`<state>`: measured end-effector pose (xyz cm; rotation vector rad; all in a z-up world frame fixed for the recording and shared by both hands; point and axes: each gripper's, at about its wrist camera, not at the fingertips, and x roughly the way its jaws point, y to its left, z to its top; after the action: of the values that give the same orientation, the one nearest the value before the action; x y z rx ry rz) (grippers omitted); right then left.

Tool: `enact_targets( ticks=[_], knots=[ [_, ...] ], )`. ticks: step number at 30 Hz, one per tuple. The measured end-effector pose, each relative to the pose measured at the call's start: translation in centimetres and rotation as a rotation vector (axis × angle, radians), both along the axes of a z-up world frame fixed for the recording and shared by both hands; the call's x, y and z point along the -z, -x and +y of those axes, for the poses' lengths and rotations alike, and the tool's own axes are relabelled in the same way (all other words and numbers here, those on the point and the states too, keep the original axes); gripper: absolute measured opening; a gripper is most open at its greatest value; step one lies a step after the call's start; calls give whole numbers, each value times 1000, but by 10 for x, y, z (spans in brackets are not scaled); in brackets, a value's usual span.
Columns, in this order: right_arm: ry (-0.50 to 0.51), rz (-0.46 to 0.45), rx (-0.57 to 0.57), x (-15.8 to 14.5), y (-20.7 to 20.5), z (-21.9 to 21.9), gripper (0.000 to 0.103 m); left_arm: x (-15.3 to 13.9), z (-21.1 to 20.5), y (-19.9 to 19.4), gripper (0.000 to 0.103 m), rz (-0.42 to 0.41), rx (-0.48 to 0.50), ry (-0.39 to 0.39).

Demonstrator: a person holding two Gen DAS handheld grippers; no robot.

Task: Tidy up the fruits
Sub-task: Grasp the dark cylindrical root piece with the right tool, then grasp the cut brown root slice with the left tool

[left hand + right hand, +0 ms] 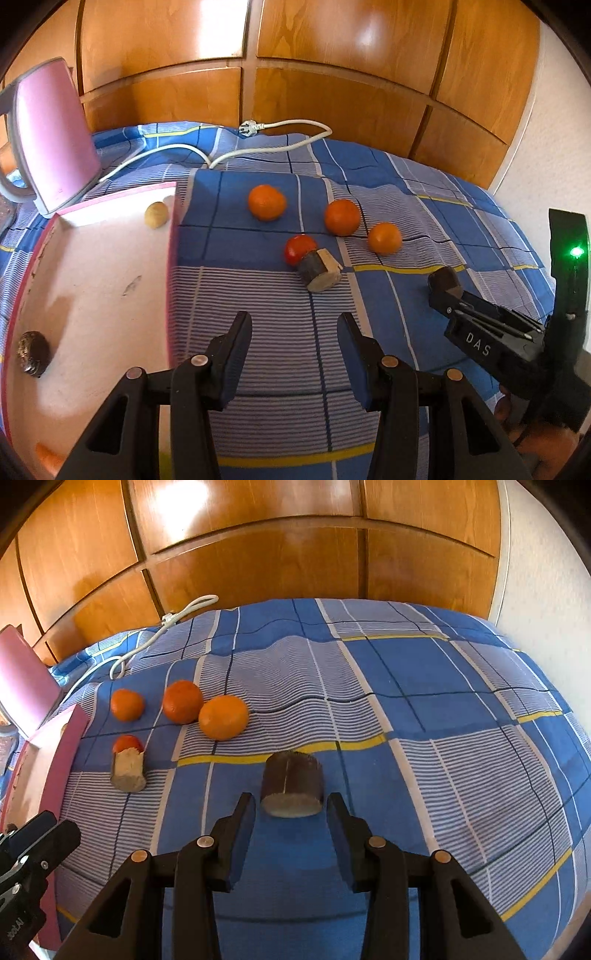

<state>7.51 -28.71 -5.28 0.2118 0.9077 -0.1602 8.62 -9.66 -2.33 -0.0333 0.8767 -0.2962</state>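
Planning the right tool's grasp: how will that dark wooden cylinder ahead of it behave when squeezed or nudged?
The dark wooden cylinder looks like solid cut wood, so probably rigid. It lies on its side on the soft bedspread, so a nudge might roll it. Its bark-like surface should resist slipping.

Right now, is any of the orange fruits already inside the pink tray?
No: all three orange fruits lie on the blue bedcover, outside the pink tray.

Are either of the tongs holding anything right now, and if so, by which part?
Nothing is held. The left tongs are open over bare bedspread. The right tongs are open with a dark wood cylinder just ahead of the tips, not gripped.
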Motion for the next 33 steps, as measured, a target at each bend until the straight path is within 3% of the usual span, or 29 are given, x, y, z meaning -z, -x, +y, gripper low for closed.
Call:
enact_targets(
  ticks=[7,17,31,33],
  knots=[
    [28,-13,-12,5,-7,1,36,11,-9,-18,43,38,2,30],
    [14,-23,-38,8,-10,-1,36,17,-14,-34,43,60,-20,72],
    [12,-24,-43,10,-10,1,40,26,-32,-56,43,82,-42,70],
    [22,-24,-43,10,-10,2,40,30,-34,-59,37,84,-47,59]
  ],
)
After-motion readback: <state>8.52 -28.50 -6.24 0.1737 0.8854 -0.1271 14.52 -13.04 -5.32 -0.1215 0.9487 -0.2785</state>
